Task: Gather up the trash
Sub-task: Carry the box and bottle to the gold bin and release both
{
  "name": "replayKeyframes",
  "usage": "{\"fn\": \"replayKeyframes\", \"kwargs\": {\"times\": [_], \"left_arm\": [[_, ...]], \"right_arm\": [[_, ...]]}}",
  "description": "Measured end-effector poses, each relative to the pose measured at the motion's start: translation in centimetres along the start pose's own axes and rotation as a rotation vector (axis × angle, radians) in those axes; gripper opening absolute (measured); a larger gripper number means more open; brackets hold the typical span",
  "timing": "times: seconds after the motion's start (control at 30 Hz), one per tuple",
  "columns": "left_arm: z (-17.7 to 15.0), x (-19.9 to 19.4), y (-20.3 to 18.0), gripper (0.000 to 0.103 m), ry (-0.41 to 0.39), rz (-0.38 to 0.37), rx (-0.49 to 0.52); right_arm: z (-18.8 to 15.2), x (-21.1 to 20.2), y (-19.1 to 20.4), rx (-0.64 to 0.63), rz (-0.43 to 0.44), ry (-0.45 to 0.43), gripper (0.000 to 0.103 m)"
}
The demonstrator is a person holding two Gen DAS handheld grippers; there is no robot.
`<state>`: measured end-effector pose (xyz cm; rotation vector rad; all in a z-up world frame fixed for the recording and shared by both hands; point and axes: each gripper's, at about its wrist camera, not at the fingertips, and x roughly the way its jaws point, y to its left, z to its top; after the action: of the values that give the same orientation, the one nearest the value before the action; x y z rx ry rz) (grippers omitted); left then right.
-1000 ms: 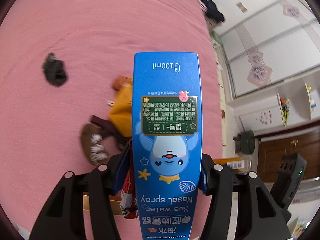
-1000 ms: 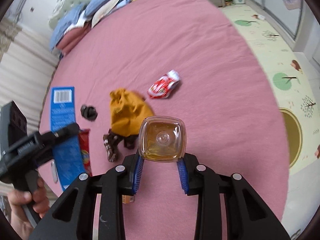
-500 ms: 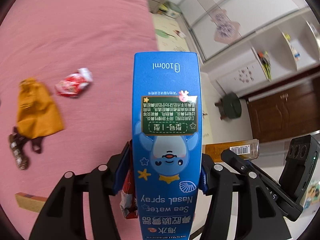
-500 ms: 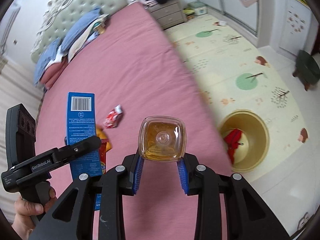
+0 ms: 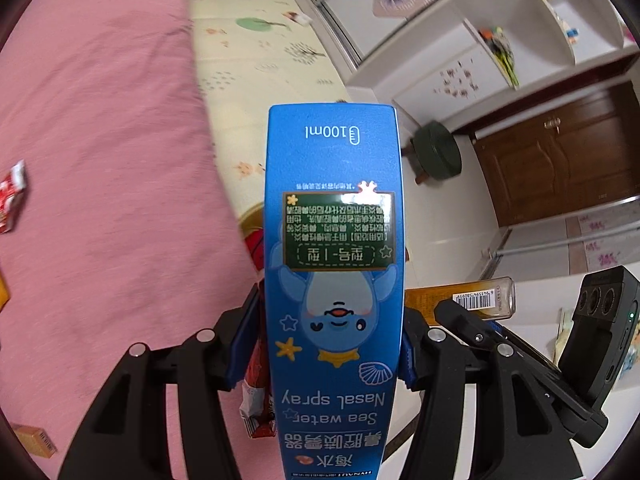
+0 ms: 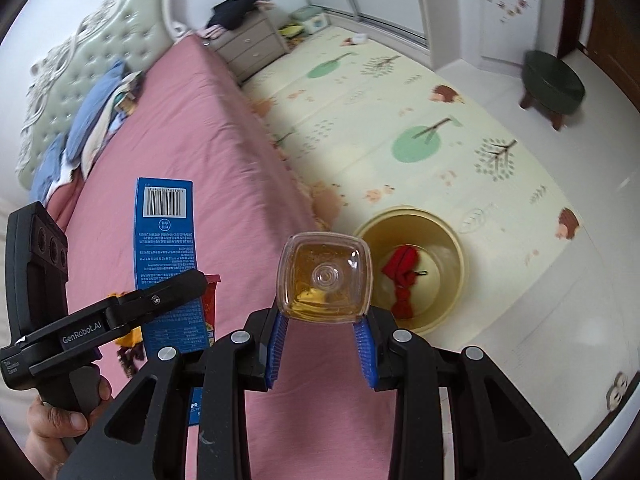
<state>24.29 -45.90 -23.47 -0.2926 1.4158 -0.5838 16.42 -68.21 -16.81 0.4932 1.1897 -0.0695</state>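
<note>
Trash fills both tools: the left gripper [image 5: 332, 354] pinches a tall blue nasal spray box [image 5: 334, 280] at the centre of the left wrist view, with a red snack wrapper [image 5: 258, 396] squeezed in beside it at lower centre. In the right wrist view, the right gripper [image 6: 323, 346] clamps a clear bottle [image 6: 325, 278] of amber liquid, its base facing the camera at mid-frame. Right of the bottle, a yellow bin [image 6: 448, 240] stands on the patterned play mat [image 6: 400, 100] with something red [image 6: 402, 280] inside. The pink bed [image 6: 192, 152] takes up the left half of that view; another red wrapper [image 5: 10, 198] lies on it at the left edge of the left wrist view.
</note>
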Motion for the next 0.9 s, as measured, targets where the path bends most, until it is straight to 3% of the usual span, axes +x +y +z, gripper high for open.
{"fn": "replayKeyframes", "kwargs": {"times": [0.27,0.33,0.37,0.4,0.63,0.9], "left_arm": [[2.2,5.0,-4.3,0.059,0.047,-0.015,0.086],[2.7,5.8,-5.5,0.069,0.047,0.003,0.112],[3.0,6.1,-6.0,0.079,0.049,0.005,0.121],[3.2,6.4,-6.2,0.085,0.055,0.004,0.129],[3.6,6.5,-6.7,0.088,0.061,0.042,0.172],[3.0,5.3,-4.5,0.088,0.062,0.045,0.119]], "right_arm": [[1.4,0.3,-4.7,0.062,-0.037,-0.008,0.032],[2.0,0.1,-5.7,0.091,-0.039,-0.017,0.049],[2.3,-0.4,-6.1,0.106,-0.041,-0.046,0.056],[2.5,-0.7,-6.4,0.108,-0.043,-0.064,0.058],[3.7,-1.1,-7.2,0.119,-0.047,-0.081,0.058],[3.5,-0.6,-5.6,0.106,-0.02,-0.062,0.057]]}}
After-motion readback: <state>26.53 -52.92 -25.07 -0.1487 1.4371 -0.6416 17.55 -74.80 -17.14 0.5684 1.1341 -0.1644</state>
